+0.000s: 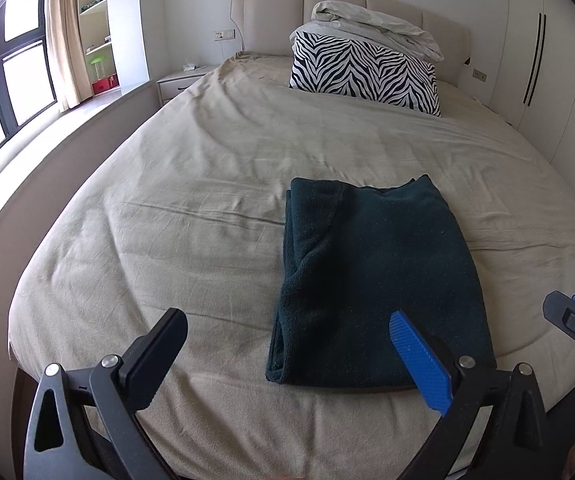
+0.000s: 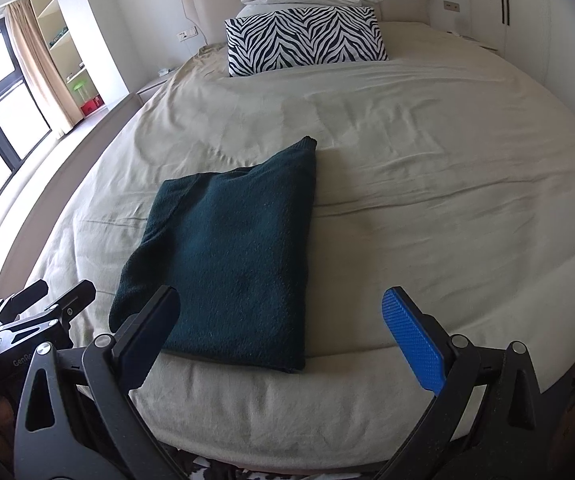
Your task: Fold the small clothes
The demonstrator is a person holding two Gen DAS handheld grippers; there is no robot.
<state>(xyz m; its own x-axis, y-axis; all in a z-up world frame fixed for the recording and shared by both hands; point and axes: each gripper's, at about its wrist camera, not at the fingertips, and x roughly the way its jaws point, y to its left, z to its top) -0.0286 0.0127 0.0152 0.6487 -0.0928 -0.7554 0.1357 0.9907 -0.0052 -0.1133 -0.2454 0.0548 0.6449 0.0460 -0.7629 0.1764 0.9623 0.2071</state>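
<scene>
Dark green garment (image 1: 371, 280): folded, flat on bed (image 1: 191, 208) near its front edge, long axis running away toward headboard. Left gripper (image 1: 287, 344) and right gripper (image 2: 287, 328): both wide open, empty, hovering just before its near edge; neither clearly nearer.

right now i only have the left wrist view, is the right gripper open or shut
Observer: Open. In the right wrist view the right gripper has its jaws spread wide, with nothing between them.
Operator: ok and the garment's right side, is it neat
Observer: The dark green garment has a straight folded right edge running up to a far corner that pokes out past the rest.
Operator: anything on the bed right of it
Observer: Only wrinkled beige bed sheet there; nothing else lies on it up to the zebra pillow at the head.
</scene>
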